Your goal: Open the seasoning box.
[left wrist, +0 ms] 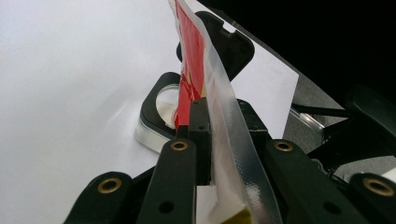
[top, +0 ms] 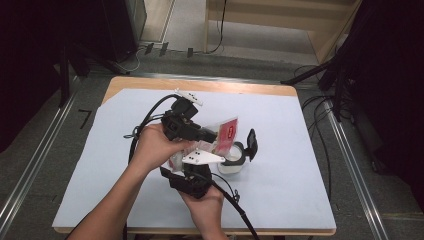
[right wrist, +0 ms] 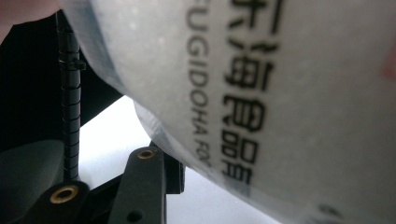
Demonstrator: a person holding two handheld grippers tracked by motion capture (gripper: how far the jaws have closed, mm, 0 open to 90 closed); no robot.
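The left gripper (left wrist: 205, 140) clamps the bag (left wrist: 196, 60) over the jar (top: 234, 161); the right gripper (top: 192, 175) grips its bottom. Best to tip it gently, mouth above the opening.

- A white sheet (top: 280, 190) covered most of a wooden table (top: 150, 83), whose bare far edge showed beyond it.
- The table stood on a grey floor (top: 350, 170).
- Metal rails (top: 35, 165) ran along the floor at both sides of the table.
- Black cables (top: 315, 107) lay on the floor just beside the table's far right corner.
- A dark stand (top: 332, 67) rose at the right, its legs spread on the floor.
- Pale wooden furniture (top: 280, 22) stood well beyond the table.
- A dark cabinet (top: 125, 25) stood at the far left, with small clips on the floor near it.
- A mark like a seven (top: 85, 118) lay on the floor, left of the table.
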